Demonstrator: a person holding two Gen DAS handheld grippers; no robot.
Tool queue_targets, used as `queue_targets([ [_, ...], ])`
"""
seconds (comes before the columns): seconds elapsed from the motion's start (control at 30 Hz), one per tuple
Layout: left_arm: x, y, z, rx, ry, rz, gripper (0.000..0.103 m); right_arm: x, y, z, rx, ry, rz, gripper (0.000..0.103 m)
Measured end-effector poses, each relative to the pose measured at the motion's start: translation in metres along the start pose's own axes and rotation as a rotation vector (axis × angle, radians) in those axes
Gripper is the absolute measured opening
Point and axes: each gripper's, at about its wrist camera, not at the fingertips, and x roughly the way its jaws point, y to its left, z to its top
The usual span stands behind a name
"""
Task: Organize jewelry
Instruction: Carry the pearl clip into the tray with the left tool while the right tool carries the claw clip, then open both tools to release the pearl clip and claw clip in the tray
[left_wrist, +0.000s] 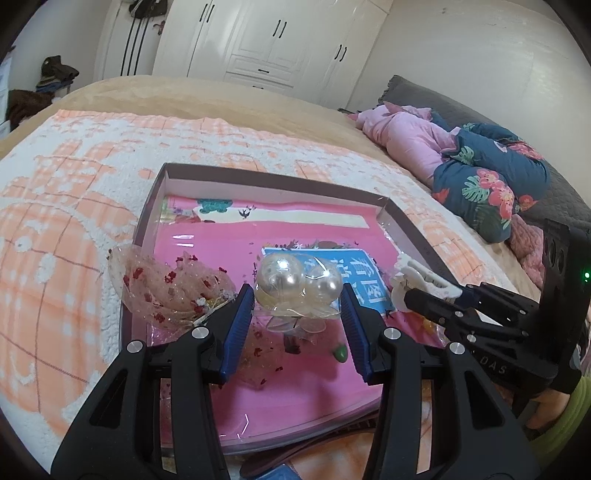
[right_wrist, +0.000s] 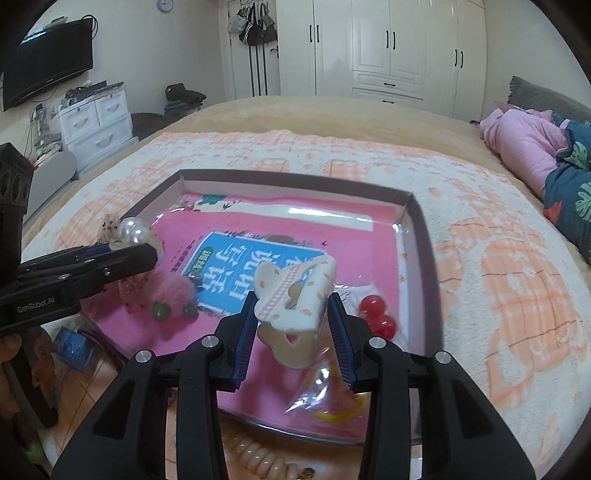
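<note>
My left gripper (left_wrist: 295, 295) is shut on a clear packet holding two big pearl balls (left_wrist: 284, 277), just above the pink book (left_wrist: 295, 376) that lies in a shallow cardboard tray (left_wrist: 280, 177). My right gripper (right_wrist: 292, 301) is shut on a cream hair claw with pink marks (right_wrist: 291, 291), held over the same tray (right_wrist: 295, 177). Each gripper shows in the other's view: the right one (left_wrist: 410, 295) with the claw (left_wrist: 413, 277), the left one (right_wrist: 147, 254) with the pearls (right_wrist: 133, 230).
In the tray lie a cellophane packet with red flecks (left_wrist: 170, 288), a green bead (left_wrist: 340, 354), a pink fluffy piece (right_wrist: 173, 291), red beads (right_wrist: 376, 314) and a bagged yellow ring (right_wrist: 332, 410). A spiral hair tie (right_wrist: 258, 458) lies in front. Folded quilts (left_wrist: 480, 173) sit right.
</note>
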Motion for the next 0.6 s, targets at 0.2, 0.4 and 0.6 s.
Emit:
queue_targets([
  [0.2,0.0001,0.0014,-0.0006,-0.007,0.004,0.008,0.038,0.002,0.0033,-0.0031,0.01,0.014,0.007,0.037],
  [0.4,-0.0004,0.0034,-0.0009,-0.01,0.004,0.006,0.038,0.0008,0.0034,-0.0065,0.019,0.016,0.008,0.038],
  [0.6,-0.0023,0.0052,-0.0014,-0.013,-0.001,0.009,0.038,-0.0077,0.0043,-0.0085,0.029,0.003,0.017,0.041],
])
